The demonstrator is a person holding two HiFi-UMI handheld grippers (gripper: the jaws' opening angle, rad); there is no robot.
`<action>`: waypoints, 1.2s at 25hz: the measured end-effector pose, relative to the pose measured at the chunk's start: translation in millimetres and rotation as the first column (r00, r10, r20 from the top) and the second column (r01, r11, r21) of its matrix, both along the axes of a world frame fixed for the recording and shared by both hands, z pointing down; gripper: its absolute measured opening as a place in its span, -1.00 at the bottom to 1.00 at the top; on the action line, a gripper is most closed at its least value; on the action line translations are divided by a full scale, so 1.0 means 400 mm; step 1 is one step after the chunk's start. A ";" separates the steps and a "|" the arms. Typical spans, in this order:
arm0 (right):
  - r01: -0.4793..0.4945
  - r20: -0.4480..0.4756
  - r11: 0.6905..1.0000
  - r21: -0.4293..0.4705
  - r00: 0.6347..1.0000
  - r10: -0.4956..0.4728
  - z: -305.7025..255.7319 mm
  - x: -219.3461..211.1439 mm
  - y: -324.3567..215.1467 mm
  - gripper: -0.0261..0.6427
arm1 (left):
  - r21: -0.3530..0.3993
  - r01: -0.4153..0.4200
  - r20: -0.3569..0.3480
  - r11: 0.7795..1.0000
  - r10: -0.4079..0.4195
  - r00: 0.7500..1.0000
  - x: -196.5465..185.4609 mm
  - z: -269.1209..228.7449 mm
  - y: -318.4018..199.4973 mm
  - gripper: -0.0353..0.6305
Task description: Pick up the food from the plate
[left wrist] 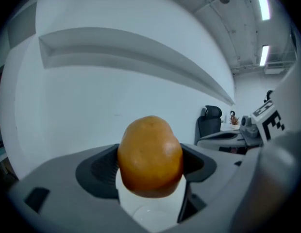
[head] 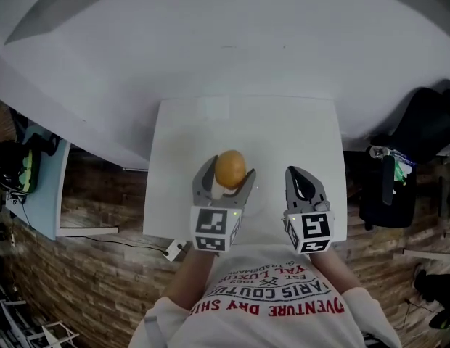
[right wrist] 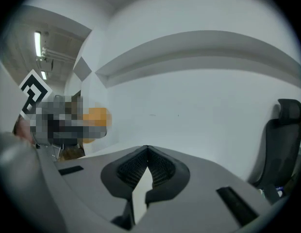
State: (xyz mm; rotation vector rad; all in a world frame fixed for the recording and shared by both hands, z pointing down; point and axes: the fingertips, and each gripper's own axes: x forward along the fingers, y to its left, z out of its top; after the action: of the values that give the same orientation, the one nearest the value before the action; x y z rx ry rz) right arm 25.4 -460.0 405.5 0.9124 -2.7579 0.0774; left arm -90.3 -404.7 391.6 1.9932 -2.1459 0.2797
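A white wall (head: pixel 210 42) backs one small white table (head: pixel 181 143), which stands on a brown wood-pattern floor (head: pixel 87 209). The person stands at the table's near edge in a white shirt (head: pixel 272 296) with red print and holds two grippers over it, one in each hand.

The left gripper (head: pixel 229 171) has its jaws clamped on a single piece of food (left wrist: pixel 150 154). It is rounded, smooth and orange-brown, and it is pinched from both sides between the two dark ribbed pads (left wrist: pixel 103 171). In the head view it sits over the near middle of the table. Below it, the left gripper view shows a faint round white shape (left wrist: pixel 149 215); whether that is the plate cannot be told, as it is white on white. No other food shows on the table.

The right gripper (head: pixel 297 172) is just beside the left one, to its right and apart from it. Its jaws are together at the tips with nothing between them. It has one marker cube (head: pixel 310 230) at its near end, as does the left.

Off the table, one black bag (head: pixel 388 187) lies on the floor to the right, and a pale blue surface (head: pixel 36 187) stands to the left. The left gripper view shows two ceiling light strips (left wrist: pixel 262 3) and one black chair (left wrist: pixel 209 123). The right gripper view shows one black chair (right wrist: pixel 281 144) at its right edge.
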 end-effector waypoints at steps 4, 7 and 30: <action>-0.038 0.057 0.999 0.033 0.998 0.036 -0.053 0.004 0.020 -0.90 | 0.139 0.007 0.041 0.990 -0.013 0.999 -0.013 -0.102 0.028 0.22; -0.060 0.097 0.997 0.058 0.994 0.054 -0.088 0.011 0.038 -0.90 | 0.219 0.018 0.074 0.975 -0.035 0.997 -0.019 -0.152 0.059 0.22; -0.059 0.106 0.997 0.047 0.993 0.054 -0.101 0.010 0.118 -0.90 | 0.215 0.011 0.062 0.977 -0.025 0.998 -0.012 -0.139 0.133 0.22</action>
State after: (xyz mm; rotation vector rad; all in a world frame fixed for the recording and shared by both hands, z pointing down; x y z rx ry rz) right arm 29.3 -412.9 365.2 1.0276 -2.8423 0.0686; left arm -94.9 -351.7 336.1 2.1030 -2.3212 0.1143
